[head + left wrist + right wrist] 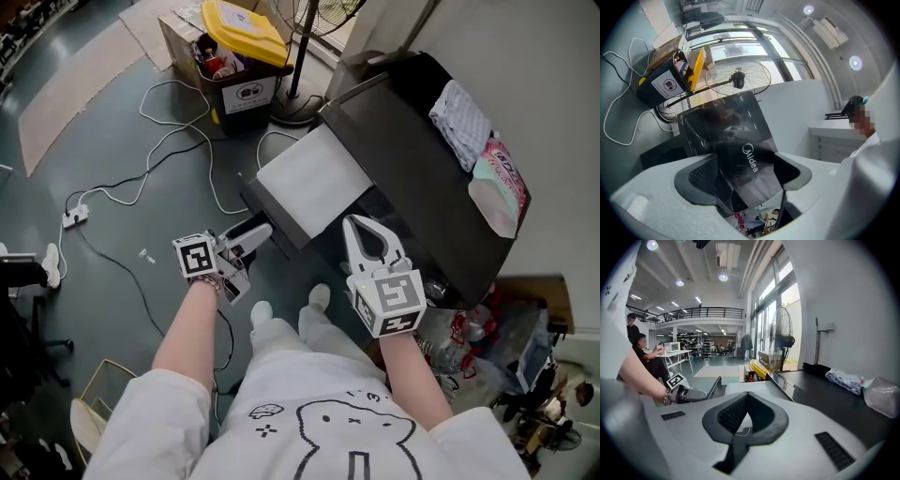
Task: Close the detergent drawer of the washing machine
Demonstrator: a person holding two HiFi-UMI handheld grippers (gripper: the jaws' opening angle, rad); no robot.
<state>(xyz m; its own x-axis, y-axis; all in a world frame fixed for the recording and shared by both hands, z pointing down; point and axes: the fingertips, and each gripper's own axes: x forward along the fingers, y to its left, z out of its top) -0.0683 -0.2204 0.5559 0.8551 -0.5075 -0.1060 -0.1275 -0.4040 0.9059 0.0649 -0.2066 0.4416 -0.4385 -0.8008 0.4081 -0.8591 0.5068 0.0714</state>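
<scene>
Closing step: detergent drawer (312,178) stands out. Left gripper (253,236) jaws apart at its dark front, right gripper (367,225) jaws together. Push square, straight in.

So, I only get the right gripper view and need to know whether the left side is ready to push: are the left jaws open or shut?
Observer: The left gripper has its jaws apart. A glossy black panel marked Midea shows in the gap between them.
Operator: Where does my right gripper sit?
Observer: In the head view the right gripper hovers at the front edge of the black washing machine, to the right of the pulled-out white-topped drawer.
Operator: Anything on the floor by the left side?
Observer: A thin white cable loops across the grey floor.
</scene>
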